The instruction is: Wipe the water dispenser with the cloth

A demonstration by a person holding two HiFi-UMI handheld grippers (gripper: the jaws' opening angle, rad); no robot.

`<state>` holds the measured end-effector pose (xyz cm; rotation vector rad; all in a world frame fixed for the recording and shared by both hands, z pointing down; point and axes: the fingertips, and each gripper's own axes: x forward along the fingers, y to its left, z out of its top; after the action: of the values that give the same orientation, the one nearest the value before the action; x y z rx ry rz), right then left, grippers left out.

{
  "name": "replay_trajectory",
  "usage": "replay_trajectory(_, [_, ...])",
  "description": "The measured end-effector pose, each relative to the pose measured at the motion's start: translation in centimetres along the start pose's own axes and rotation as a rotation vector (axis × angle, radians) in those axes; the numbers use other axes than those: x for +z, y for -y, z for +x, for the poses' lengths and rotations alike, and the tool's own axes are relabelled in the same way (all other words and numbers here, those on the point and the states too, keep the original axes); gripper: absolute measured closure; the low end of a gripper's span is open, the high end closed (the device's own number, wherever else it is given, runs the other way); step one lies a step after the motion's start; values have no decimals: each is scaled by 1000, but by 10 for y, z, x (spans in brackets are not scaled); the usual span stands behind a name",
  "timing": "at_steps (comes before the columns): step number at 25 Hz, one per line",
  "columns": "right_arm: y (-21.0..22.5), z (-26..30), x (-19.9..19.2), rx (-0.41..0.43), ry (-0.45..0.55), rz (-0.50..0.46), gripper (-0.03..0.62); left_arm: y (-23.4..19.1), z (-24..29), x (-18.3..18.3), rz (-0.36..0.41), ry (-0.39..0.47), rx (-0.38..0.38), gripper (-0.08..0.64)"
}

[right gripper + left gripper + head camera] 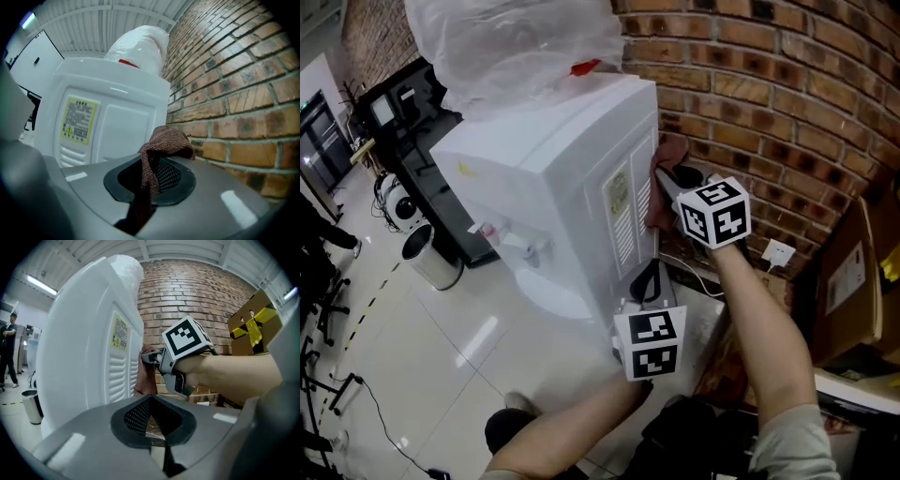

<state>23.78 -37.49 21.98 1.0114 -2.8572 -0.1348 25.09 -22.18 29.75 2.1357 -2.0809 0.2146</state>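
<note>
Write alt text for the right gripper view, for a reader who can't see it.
The right gripper is shut on a reddish-brown cloth that bunches up above its jaws, in front of the white water dispenser and its yellow label. A brick wall fills the right side.

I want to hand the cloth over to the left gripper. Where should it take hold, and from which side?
Take the bunched free end of the cloth standing out beyond the right gripper's jaws, which pinch its lower part. Come from the brick wall side, probably: the fold droops that way, and the water dispenser stands close on the other.
</note>
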Motion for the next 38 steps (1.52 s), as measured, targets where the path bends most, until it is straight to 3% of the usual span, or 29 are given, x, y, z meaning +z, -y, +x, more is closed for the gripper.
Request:
replay_trajectory(9, [-25,8,-133,24,-143,89,535,-2,14,-114,40,-146,-25,560])
replay_trajectory(21, [-59,18,-342,21,-379,221,535,-14,28,-245,81,-305,-74,560])
replay_trajectory(27, [-69,25,-433,0,-507,296,535,-14,37,-285,103,-360,-105,560])
replay_trajectory(38, [-90,28,-534,10,-701,360,535,-15,45,-321,110,-418,-137,560])
